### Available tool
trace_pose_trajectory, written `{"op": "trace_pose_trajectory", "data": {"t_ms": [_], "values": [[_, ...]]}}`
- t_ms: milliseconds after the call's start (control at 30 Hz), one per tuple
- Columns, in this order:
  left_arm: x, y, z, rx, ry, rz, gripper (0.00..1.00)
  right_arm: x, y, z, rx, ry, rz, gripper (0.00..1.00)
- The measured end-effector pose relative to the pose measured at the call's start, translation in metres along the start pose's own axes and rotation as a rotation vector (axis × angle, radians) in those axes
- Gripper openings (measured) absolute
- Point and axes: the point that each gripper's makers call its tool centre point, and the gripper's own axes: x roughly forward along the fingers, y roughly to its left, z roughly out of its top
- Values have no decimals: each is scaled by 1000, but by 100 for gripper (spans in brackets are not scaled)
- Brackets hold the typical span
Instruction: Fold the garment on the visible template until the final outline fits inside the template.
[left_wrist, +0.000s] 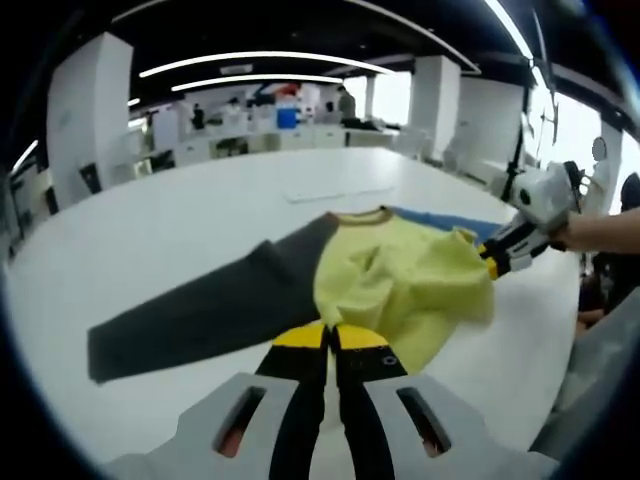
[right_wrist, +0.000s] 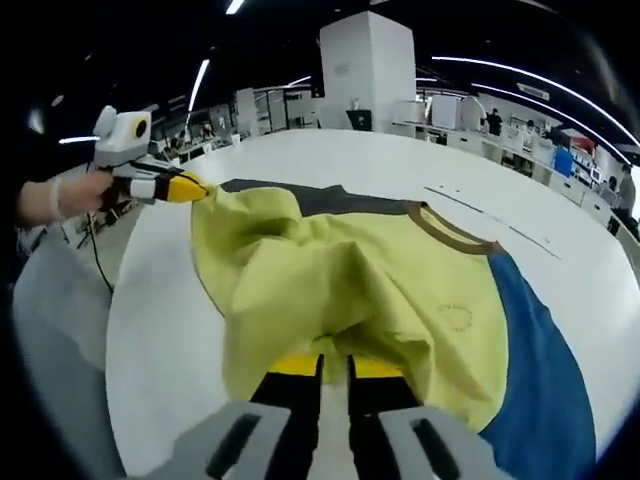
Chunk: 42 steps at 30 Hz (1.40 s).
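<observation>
Lying on the white table (left_wrist: 150, 240), the garment (right_wrist: 380, 290) shows a yellow body, a dark grey sleeve (left_wrist: 200, 310) stretched out flat and a blue sleeve (right_wrist: 540, 370) on the far side of the brown collar (right_wrist: 445, 232). Left gripper (left_wrist: 330, 338) has its jaws closed together on the yellow hem, lifting it. Right gripper (right_wrist: 335, 365) pinches the opposite yellow edge, jaws together, with cloth bunched between the two grippers.
</observation>
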Motion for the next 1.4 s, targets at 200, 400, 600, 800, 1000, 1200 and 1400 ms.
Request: {"op": "trace_pose_trajectory", "data": {"t_ms": [200, 400, 600, 800, 1000, 1200, 1400], "values": [[0, 0, 0, -1, 3, 0, 0, -3, -4, -3, 16, 6, -15, 0], [-1, 1, -1, -19, -2, -1, 0, -16, -7, -2, 39, -5, -28, 0], [-4, 3, -3, -41, -5, 6, 0, -47, -11, -9, 60, -28, -60, 0], [-10, 1, -6, -83, -18, 3, 0, -84, -20, -22, 122, -60, -116, 0], [-17, -5, -9, -118, -20, -11, 0, -112, -21, -39, 166, -71, -146, 0], [-28, -15, -20, -147, -14, -17, 0, -130, -16, -57, 194, -69, -162, 0], [-38, -25, -39, -178, 15, -28, 0, -148, -4, -77, 219, -54, -175, 0]]}}
